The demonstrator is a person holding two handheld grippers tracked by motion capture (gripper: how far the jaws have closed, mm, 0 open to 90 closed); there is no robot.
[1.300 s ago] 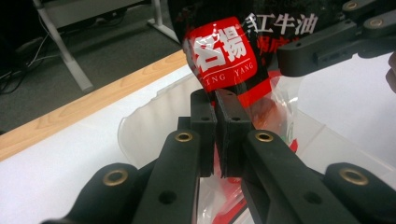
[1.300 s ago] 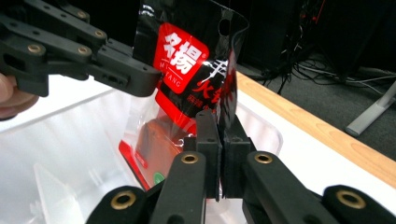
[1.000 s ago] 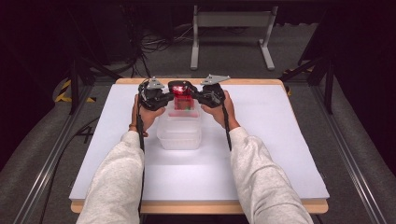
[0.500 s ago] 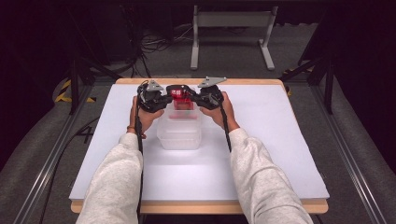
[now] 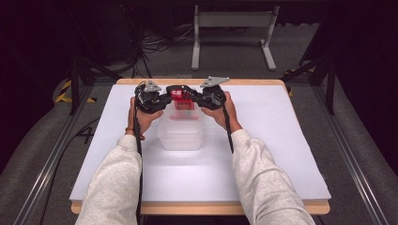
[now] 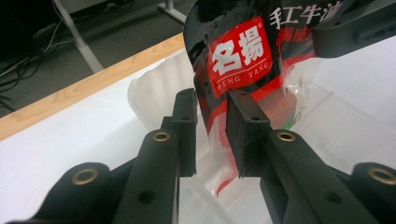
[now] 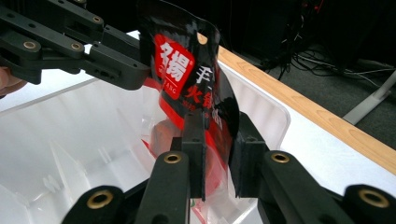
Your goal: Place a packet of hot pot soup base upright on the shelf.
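Left gripper view: both grippers (image 5: 180,96) have just been opening, jaws now slack around the pouch (image 6: 240,60). Looks like it's being dropped into the tub (image 5: 180,136)

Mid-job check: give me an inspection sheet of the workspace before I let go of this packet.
Surface: white mat on wooden table.
Job's things: red-and-black packet upright over clear container, lower end inside it.
Clutter: nothing seen.
Grippers: left claw and right claw each straddle the packet; jaws have just been opening, pads look to be loosening.
Cables: gripper cables trail along both forearms; floor cables beyond the table.
Surroundings: grey stand, dark room.
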